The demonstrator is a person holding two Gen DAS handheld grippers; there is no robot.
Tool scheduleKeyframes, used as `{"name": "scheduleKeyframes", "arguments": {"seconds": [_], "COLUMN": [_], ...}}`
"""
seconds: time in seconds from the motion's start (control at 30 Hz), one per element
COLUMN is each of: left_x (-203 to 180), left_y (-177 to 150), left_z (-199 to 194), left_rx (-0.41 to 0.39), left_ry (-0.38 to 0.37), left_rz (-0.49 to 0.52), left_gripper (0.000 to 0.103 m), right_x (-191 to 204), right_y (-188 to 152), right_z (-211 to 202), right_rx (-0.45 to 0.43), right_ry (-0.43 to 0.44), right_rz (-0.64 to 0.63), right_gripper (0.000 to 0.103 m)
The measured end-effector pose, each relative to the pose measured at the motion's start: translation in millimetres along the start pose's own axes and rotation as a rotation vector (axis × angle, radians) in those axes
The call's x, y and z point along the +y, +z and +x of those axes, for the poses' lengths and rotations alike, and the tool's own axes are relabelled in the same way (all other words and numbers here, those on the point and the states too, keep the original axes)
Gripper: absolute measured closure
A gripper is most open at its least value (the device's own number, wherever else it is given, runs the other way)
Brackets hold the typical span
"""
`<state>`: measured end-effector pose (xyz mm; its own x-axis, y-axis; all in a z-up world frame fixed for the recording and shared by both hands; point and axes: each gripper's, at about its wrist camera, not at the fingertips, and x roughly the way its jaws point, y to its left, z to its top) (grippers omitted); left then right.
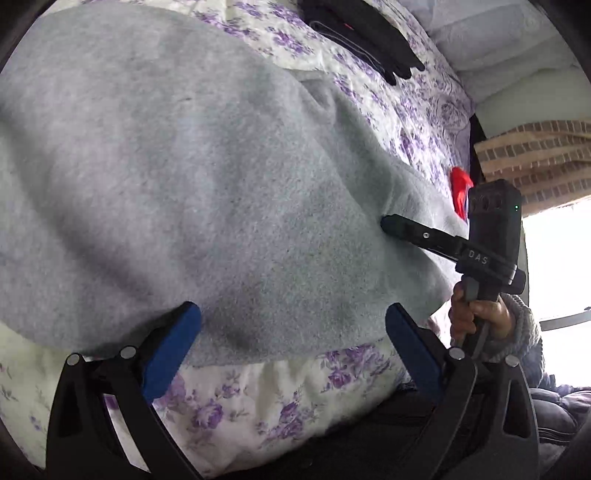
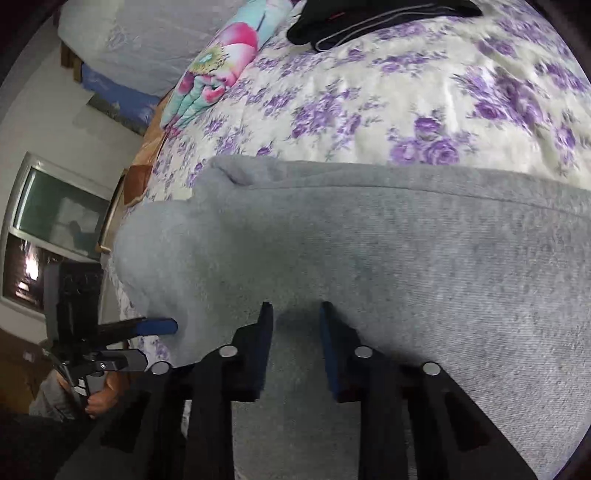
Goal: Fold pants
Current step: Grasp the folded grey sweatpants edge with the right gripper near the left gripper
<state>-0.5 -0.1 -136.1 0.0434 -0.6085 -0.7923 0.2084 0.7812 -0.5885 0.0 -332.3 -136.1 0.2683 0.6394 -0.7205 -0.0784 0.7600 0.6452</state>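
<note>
1. Far left, the left gripper (image 1: 293, 325) hovers at the near edge of the grey pants (image 1: 177, 192), its blue pads spread wide, nothing held between them. The cloth hem lies just beyond the tips, over the floral bedspread (image 1: 266, 402).

2. Middle of the bed: the pants lie spread across it, a soft fleecy heap with a rolled fold along the far edge (image 2: 332, 177). Fabric like this sags, so a pinch should take every layer at the hem, not only the top one.

3. To the right, the right gripper (image 2: 295, 310) sits on the cloth with its pads partly drawn in, a gap between them. From the left camera its tips look pressed into the fabric, but whether cloth is actually caught there cannot be told.

4. The judgement: both tools should bite at matching spots on the near edge, lift together, and carry it level to the far fold.

5. Far off, a black garment (image 2: 369, 18) lies well apart, no obstacle.
</note>
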Motion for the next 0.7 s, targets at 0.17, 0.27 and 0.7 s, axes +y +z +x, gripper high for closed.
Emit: {"name": "scheduleKeyframes", "arguments": {"seconds": [0.17,0.27,0.7], "left_x": [5,18,38], "left_y": [-6,1,1], "left_z": [-31,-40,-25], "left_rx": [-0.118,-0.165,-0.185], "left_ry": [0.026,0.028,0.048], "left_rz": [-0.056,-0.114,-0.202], "left_gripper": [0.005,0.005,0.005], "right_x": [50,65,69], "right_y": [55,96,91], "right_z": [-31,2,87], "right_rx": [-0.066,0.005,0.461], "right_ry": [0.191,0.204,0.187], "right_rz": [-0.177,-0.305,-0.506], "right_gripper": [0.032,0.029,0.027]}}
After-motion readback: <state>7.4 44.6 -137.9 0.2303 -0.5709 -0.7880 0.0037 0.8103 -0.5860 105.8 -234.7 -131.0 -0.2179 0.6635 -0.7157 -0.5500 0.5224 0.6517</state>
